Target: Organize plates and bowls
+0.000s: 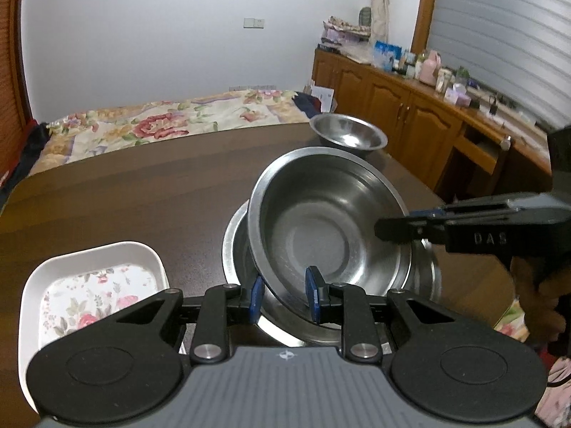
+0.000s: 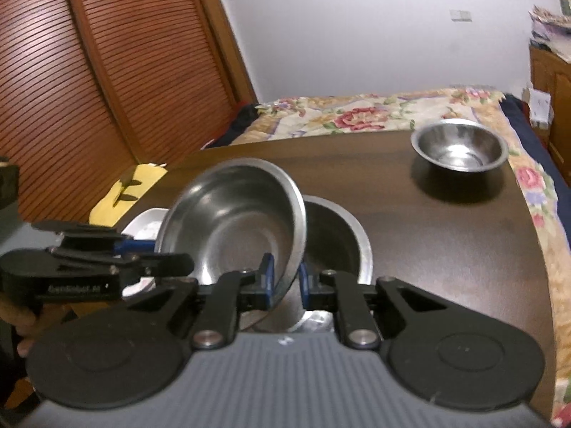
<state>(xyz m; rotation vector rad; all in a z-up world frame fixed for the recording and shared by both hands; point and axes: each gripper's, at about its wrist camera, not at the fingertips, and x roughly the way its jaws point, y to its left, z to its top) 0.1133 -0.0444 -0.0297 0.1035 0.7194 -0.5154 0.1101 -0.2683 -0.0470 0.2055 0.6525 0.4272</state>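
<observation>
A steel bowl [image 1: 321, 221] is held tilted above a larger steel bowl [image 1: 235, 249] on the dark wooden table [image 1: 142, 192]. My left gripper [image 1: 284, 294] straddles its near rim, pads a little apart from the metal. My right gripper [image 2: 284, 283] is shut on the opposite rim of the same bowl [image 2: 232, 221]; it enters the left wrist view from the right [image 1: 392, 230]. The larger bowl [image 2: 339, 239] lies under and behind it. A smaller steel bowl [image 1: 348, 135] stands at the table's far right, also in the right wrist view [image 2: 458, 146].
A white square dish with a floral bottom [image 1: 89, 285] sits at the near left of the table. A bed with a floral cover [image 1: 160, 121] lies beyond the table. Wooden cabinets [image 1: 410, 114] line the right wall. A louvred wooden door [image 2: 89, 71] stands at left.
</observation>
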